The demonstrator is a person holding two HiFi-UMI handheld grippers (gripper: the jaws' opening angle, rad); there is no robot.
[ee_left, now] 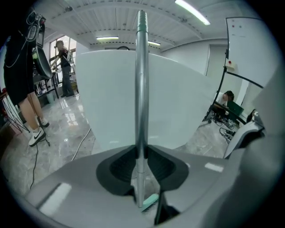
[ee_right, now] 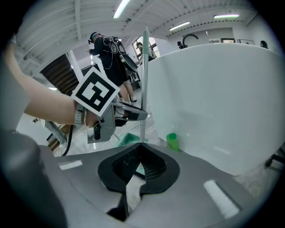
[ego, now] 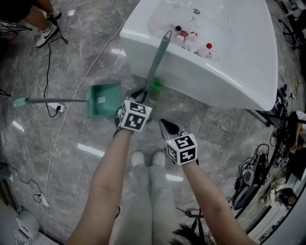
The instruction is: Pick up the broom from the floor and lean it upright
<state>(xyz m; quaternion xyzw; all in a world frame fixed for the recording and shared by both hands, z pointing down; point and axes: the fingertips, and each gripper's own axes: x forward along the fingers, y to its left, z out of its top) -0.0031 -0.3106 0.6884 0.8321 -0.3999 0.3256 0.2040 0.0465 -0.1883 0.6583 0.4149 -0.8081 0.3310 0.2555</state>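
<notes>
White tub (ego: 239,72) holds several red-capped bottles (ego: 191,40). Broom (ego: 158,57) stands beside it, handle slanting over the rim. L gripper (ee_left: 141,153) clamped on the handle; R gripper (ee_right: 141,147) closed, empty, just beside.

Glossy grey marble floor (ego: 71,191), cables (ego: 48,72) trailing across its left side. A white bathtub (ego: 215,81) fills the upper right. Light strips (ee_left: 192,12) line the ceiling; possibly a whiteboard (ee_left: 249,49) at upper right.
</notes>
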